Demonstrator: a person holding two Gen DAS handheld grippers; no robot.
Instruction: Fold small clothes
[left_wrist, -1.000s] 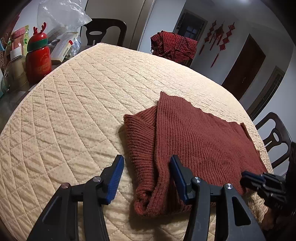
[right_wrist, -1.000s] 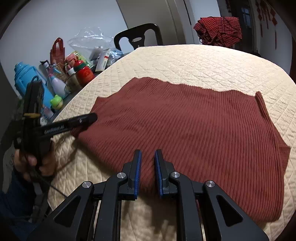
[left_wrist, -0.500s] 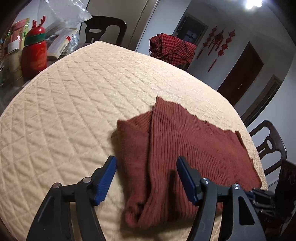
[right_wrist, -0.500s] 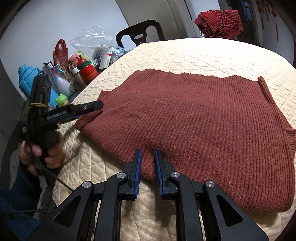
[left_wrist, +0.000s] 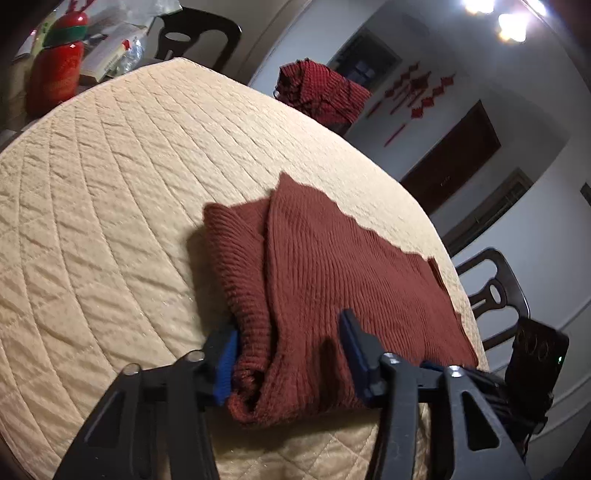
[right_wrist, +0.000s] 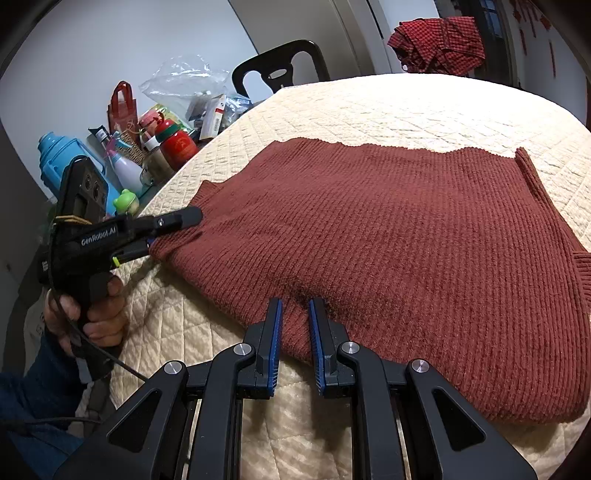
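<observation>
A rust-red ribbed sweater (right_wrist: 388, 240) lies flat on the cream quilted table (right_wrist: 406, 107), with one side folded over (left_wrist: 236, 266). My left gripper (left_wrist: 290, 350) straddles the bunched near corner of that fold. Its jaws are closing, with knit between the blue pads (left_wrist: 226, 356). In the right wrist view the left gripper (right_wrist: 170, 230) sits at the sweater's left corner, one finger over the knit and one beside it, held by a hand (right_wrist: 92, 314). My right gripper (right_wrist: 295, 332) is shut on the sweater's near hem, a narrow strip of knit pinched between its pads.
Bottles, a blue jug (right_wrist: 62, 162), a red bottle (left_wrist: 55, 62) and a plastic bag (right_wrist: 184, 81) crowd the table's left end. Dark chairs stand at the back (left_wrist: 199, 37) and the right (left_wrist: 495, 295). A red plaid garment (left_wrist: 321, 92) hangs beyond the table.
The left gripper's jaws widened, then narrowed around the folded corner, and it pushed in until the knit sits between them. The right gripper kept its grip on the hem.
</observation>
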